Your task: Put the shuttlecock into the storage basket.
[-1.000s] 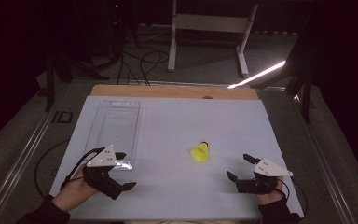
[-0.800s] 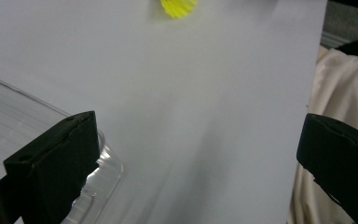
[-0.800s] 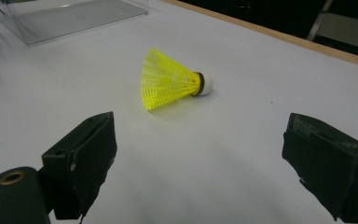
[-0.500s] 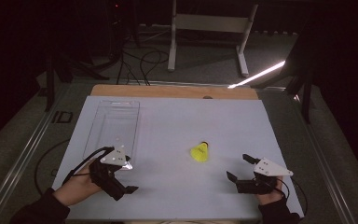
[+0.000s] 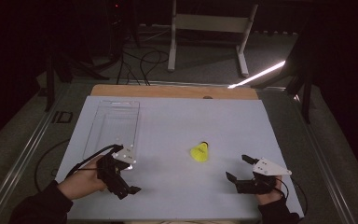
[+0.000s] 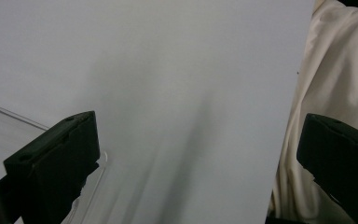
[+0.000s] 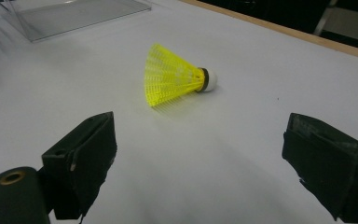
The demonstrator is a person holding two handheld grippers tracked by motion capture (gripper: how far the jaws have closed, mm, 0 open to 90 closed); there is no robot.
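A yellow shuttlecock [image 5: 199, 152] with a white cork lies on its side on the white table [image 5: 177, 121], right of centre. My right gripper [image 5: 238, 168] rests near the front right, open, jaws pointing toward the shuttlecock and a short way from it. Through the right gripper view the shuttlecock [image 7: 177, 74] lies ahead of the open right gripper [image 7: 205, 140], beyond its jaws. My left gripper [image 5: 127, 180] is at the front left, just off the near corner of a clear plastic tray [image 5: 114, 123], open and holding nothing. The left gripper [image 6: 200, 140] looks over bare table.
The clear tray [image 6: 0, 126] sits left of the left jaw, and the tray [image 7: 74, 14] lies far beyond the shuttlecock. The table's front edge and cream cloth [image 6: 335, 79] are close on the right. A wooden strip [image 5: 172, 91] borders the far edge.
My left gripper has shifted slightly right and toward the front edge, turning as it went. The right gripper and the shuttlecock have stayed put.
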